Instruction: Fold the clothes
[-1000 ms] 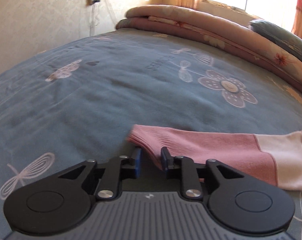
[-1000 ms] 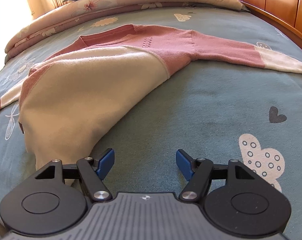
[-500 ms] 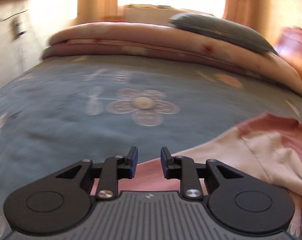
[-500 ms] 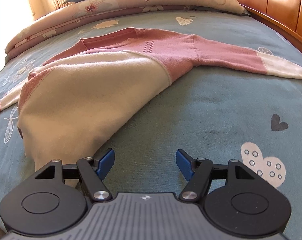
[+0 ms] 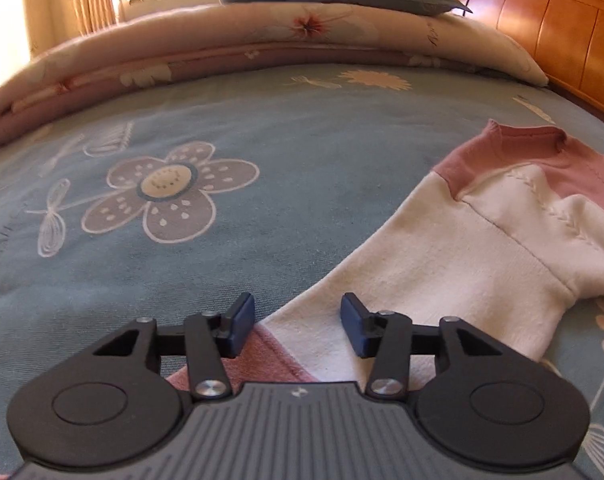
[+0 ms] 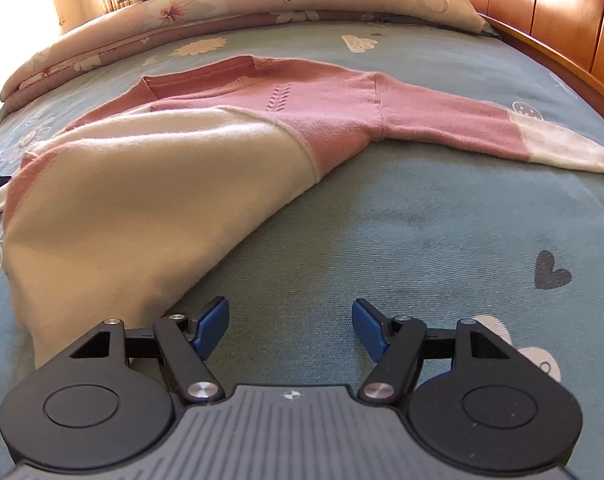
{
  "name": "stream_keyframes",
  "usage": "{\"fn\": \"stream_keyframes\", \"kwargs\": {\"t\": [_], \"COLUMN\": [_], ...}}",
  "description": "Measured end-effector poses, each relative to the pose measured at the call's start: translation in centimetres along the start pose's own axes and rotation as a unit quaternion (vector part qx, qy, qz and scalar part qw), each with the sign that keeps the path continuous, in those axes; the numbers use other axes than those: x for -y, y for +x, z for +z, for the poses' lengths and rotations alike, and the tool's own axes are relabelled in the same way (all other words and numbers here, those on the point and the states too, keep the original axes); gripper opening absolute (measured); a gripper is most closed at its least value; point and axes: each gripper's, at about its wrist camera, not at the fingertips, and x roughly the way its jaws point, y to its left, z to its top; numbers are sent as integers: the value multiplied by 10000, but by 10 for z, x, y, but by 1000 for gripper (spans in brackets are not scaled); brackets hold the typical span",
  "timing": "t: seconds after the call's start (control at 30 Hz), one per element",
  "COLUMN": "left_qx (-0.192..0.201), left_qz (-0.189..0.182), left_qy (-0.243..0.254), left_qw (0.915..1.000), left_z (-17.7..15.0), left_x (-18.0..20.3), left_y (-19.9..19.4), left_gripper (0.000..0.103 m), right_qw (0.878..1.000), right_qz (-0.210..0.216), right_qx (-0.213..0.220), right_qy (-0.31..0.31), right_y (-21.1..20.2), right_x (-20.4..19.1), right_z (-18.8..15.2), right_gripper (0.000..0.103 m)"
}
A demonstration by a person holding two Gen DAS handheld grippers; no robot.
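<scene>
Your left hand-held gripper point(image 5: 298, 326) has just been opening, releasing the sweater point(image 6: 150, 184) sleeve folded inward; your right hand-held gripper point(image 6: 290, 330) stays spread, empty. The sweater lies mid-bed point(image 5: 262, 184), headboard point(image 6: 542, 8) behind.

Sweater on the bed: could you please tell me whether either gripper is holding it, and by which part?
Nothing is held. The left gripper has just been opening over the sweater's sleeve, pads clear of it. The right gripper is open over bare bedspread.
</scene>
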Motion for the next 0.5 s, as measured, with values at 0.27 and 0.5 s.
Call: {"fn": "stream_keyframes", "kwargs": {"t": [0.27, 0.5], "left_qx": [-395, -194], "left_qz": [259, 1052], "left_qy": [561, 682], "left_qw": [9973, 9919], "left_z": [9, 19], "left_x": [25, 39], "left_y": [-2, 9], "left_gripper": [7, 6], "right_qw": [9995, 9999], "right_qz": [-39, 30], "right_qx": [38, 105], "right_qy": [-299, -127], "right_y": [10, 9], "right_x": [-14, -12], "right_z": [2, 3], "right_gripper": [72, 72]}}
